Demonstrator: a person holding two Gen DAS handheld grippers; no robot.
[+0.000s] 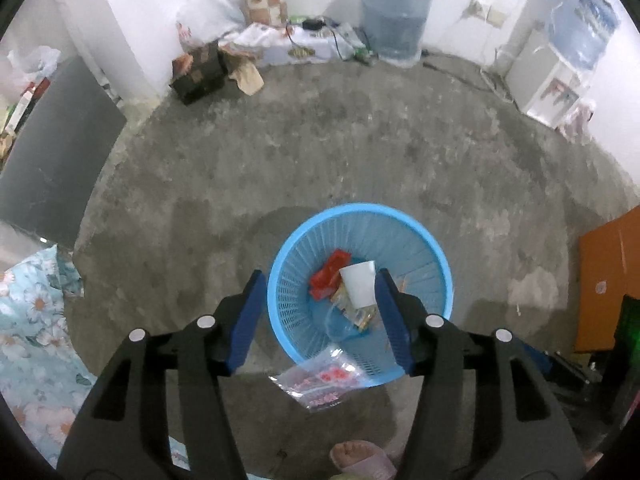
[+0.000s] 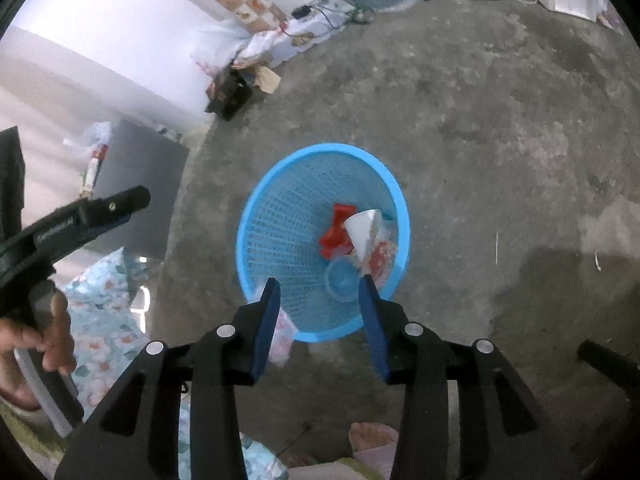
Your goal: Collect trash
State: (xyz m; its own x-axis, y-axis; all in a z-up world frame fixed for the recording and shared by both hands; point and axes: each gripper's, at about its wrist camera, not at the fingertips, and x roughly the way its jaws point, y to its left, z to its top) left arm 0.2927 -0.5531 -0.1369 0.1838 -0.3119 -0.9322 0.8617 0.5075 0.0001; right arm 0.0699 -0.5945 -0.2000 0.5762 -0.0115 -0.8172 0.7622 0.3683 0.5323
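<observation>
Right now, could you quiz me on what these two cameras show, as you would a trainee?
1. True or false: the white paper cup lies inside the blue basket.
2. Where is the clear plastic bag? A) deep in the basket B) at its near rim C) by the water jug
3. Do the left gripper fingers press on anything?

Key: 1 true; 2 B; 3 no, they stand apart.

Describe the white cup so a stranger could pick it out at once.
Find the blue basket on the grey floor. Inside lies a white cup, tipped on its side against a red wrapper. It is the only plain white thing in there.
</observation>
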